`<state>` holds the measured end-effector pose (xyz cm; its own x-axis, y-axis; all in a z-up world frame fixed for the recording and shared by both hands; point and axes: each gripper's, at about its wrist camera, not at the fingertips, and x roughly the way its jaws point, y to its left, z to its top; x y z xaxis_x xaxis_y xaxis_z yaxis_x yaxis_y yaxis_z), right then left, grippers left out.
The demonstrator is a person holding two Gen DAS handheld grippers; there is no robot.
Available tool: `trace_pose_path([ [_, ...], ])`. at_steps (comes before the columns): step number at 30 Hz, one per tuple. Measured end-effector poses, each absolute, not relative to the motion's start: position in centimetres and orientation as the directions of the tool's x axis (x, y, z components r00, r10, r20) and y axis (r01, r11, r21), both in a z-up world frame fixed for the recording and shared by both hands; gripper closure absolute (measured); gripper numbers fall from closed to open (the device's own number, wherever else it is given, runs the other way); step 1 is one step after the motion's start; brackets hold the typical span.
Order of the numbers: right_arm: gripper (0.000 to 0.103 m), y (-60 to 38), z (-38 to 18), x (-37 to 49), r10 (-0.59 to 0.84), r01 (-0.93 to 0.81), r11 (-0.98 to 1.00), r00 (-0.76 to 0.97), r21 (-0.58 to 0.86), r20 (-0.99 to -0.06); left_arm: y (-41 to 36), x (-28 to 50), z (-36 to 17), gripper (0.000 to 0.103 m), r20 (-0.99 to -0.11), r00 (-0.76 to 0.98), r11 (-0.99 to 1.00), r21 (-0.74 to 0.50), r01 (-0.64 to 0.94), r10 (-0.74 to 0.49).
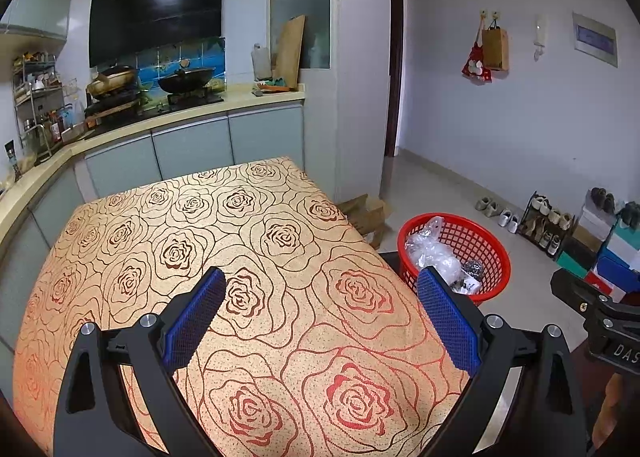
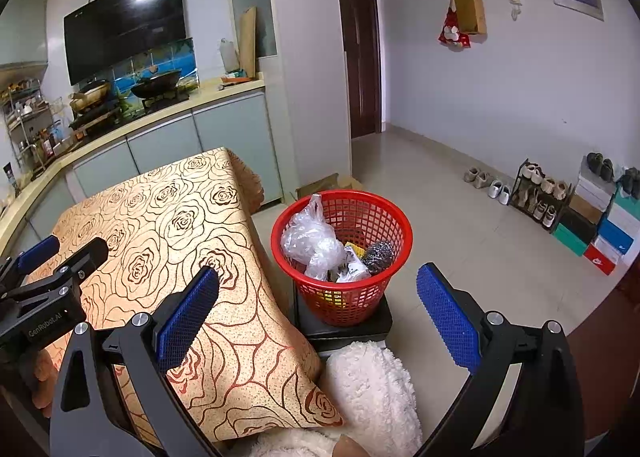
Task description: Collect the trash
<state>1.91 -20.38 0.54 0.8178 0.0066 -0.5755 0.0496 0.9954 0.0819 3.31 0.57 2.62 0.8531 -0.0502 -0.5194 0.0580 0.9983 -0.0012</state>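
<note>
Red basket (image 2: 352, 257) holding plastic bag (image 2: 310, 241), beside table (image 2: 160, 217) edge, ahead between spread empty right gripper (image 2: 318, 281); left gripper (image 1: 320, 285) likewise spread, empty.

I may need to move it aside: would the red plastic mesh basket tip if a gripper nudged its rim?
Probably. The red plastic mesh basket narrows toward its base and perches on a small black stand. Its contents, a crumpled clear plastic bag and a steel scourer, look light.
</note>
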Motion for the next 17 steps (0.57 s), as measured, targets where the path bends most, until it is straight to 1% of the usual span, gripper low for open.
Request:
trace_pose_path([
  [8, 0.007, -20.35, 0.55, 1.97, 0.007, 0.048, 0.996, 0.816, 0.081, -0.577, 0.62, 3.16, 2.49, 0.010, -0.512, 0.858, 0.999, 0.006, 0.050, -0.040],
  [11, 0.007, -20.35, 0.59, 2.05, 0.008, 0.048, 0.995, 0.816, 0.082, -0.578, 0.46, 3.10, 2.67, 0.010, -0.500, 0.866, 0.999, 0.026, 0.045, -0.026],
  [17, 0.007, -20.27, 0.51, 2.10, 0.011, 0.046, 0.996, 0.815, 0.083, -0.579, 0.85, 3.46, 2.42, 0.010, -0.528, 0.849, 0.999, -0.001, 0.035, -0.030],
])
